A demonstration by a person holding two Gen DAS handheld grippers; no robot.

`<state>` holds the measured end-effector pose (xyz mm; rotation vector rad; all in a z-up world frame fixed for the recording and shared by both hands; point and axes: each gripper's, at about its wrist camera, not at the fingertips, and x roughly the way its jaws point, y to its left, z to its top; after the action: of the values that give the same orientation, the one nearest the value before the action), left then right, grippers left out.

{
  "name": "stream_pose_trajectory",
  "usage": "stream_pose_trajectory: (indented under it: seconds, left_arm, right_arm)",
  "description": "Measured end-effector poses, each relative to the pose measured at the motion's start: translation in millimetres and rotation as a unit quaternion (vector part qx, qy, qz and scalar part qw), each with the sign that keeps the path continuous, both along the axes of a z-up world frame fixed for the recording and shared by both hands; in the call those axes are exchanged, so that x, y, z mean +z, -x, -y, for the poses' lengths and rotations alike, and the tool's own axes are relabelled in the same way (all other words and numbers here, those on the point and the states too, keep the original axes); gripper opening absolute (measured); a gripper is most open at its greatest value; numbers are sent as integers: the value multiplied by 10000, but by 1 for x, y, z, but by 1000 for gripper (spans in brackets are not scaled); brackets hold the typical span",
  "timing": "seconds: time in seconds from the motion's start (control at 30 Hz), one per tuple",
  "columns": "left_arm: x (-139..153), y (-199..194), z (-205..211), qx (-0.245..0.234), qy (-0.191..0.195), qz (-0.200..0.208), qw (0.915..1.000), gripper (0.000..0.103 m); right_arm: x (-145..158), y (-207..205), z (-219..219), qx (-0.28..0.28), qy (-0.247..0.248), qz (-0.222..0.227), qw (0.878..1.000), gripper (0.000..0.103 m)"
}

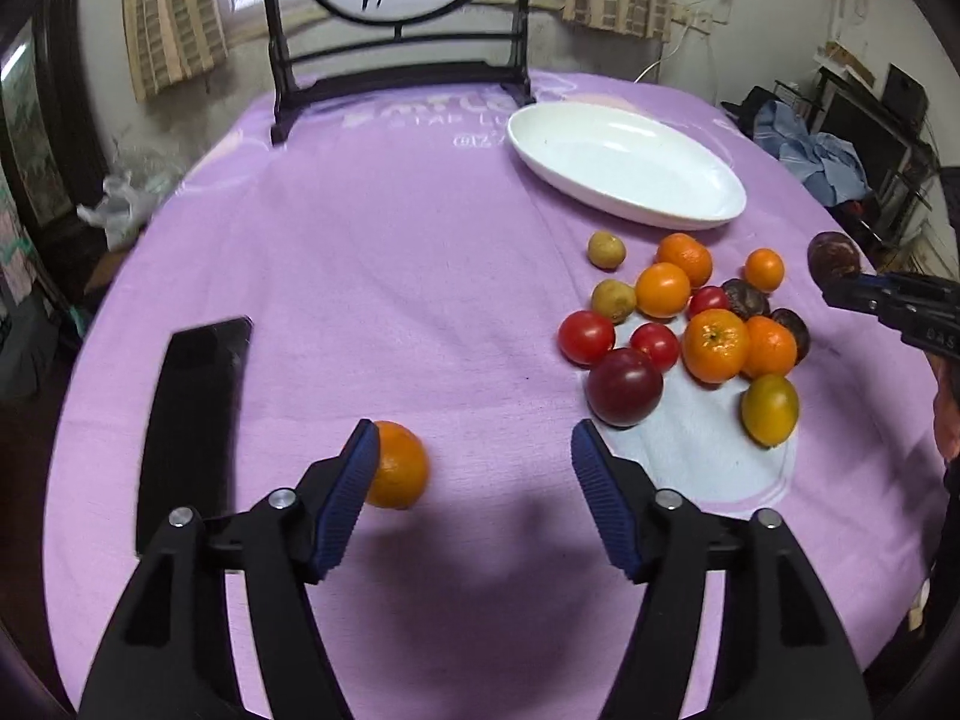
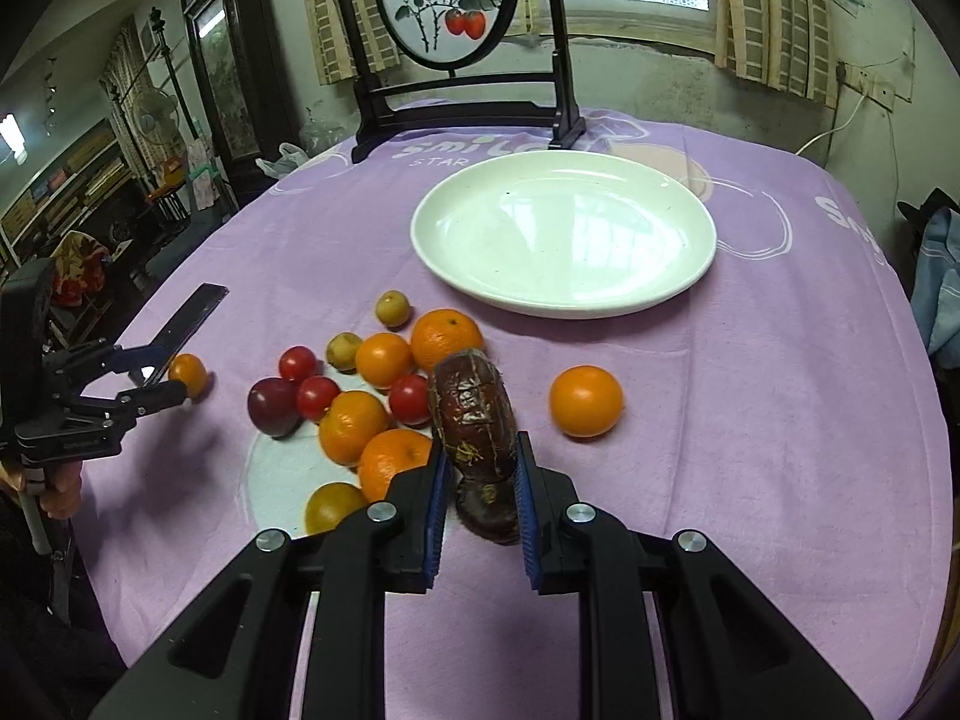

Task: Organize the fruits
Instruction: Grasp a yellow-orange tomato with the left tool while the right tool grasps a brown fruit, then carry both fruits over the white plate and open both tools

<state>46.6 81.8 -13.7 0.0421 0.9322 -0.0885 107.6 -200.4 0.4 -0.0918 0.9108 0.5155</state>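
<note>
The purple tablecloth (image 2: 750, 390) carries white print: the right wrist view reads "smil" over "STAR" just behind the white plate (image 2: 672, 294), while the left wrist view shows the same lettering too blurred to read beyond "STAR". Taking the plate as landmark and going left to right in the left wrist view: a flat black object (image 1: 192, 420) lies far to its left near the table edge, then the left gripper (image 1: 474, 450) stands wide apart with a lone orange (image 1: 399, 468) touching the inner face of its left finger, well in front of the plate. The fruit pile (image 1: 690, 324) of tomatoes, oranges, small yellowish fruits and a dark plum sits just in front of the plate. Only the right wrist view shows the right gripper (image 2: 480, 462) closed narrowly on a wrinkled dark passion fruit (image 2: 471, 414), lifted in front of the plate and hiding part of the pile, with another dark fruit (image 2: 489, 510) below it between the fingers. A single orange (image 2: 586, 401) lies right of the pile. A framed persimmon painting (image 2: 447, 0) stands behind the plate.
</note>
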Motion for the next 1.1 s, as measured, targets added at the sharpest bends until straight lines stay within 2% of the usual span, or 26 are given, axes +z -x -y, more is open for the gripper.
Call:
stream_pose_trajectory:
  seconds: [0.17, 0.27, 0.37, 0.43, 0.7, 0.73, 0.77, 0.8, 1.0, 1.1]
  left_arm:
    - [6, 4, -9, 36, 20, 191, 9998, 70]
    - [-10, -2, -13, 123, -48, -13, 9999, 69]
    - [-27, -10, -13, 154, -28, -264, 9995, 62]
    - [-30, -14, -12, 132, 146, -285, 9994, 62]
    - [-37, -31, 13, -134, 34, -379, 9992, 62]
    - [-40, -33, 14, -136, 57, -428, 9990, 58]
    - [-43, -35, 15, -138, 92, -478, 9987, 44]
    - [-45, -37, 15, -103, 90, -515, 9986, 36]
    - [-44, -34, 12, -22, 168, -568, 9982, 36]
    - [-33, -35, 14, -78, 154, -527, 9985, 36]
  right_arm:
    - [0, 2, -5, 25, 26, -13, 10000, 21]
    - [0, 5, -9, 64, 46, 4, 10000, 21]
    - [1, 6, -9, 60, 48, 15, 10000, 21]
    - [0, 7, -8, 53, 53, 6, 10000, 21]
    - [-2, 8, -6, 36, 48, -26, 10000, 21]
    - [-3, 8, -5, 37, 35, -29, 10000, 21]
    - [-3, 9, -5, 37, 26, -31, 10000, 21]
    - [-3, 9, -5, 37, 21, -34, 10000, 21]
    - [-5, 8, -1, -1, 45, -59, 10000, 21]
    - [-3, 5, 0, -24, 51, -39, 10000, 21]
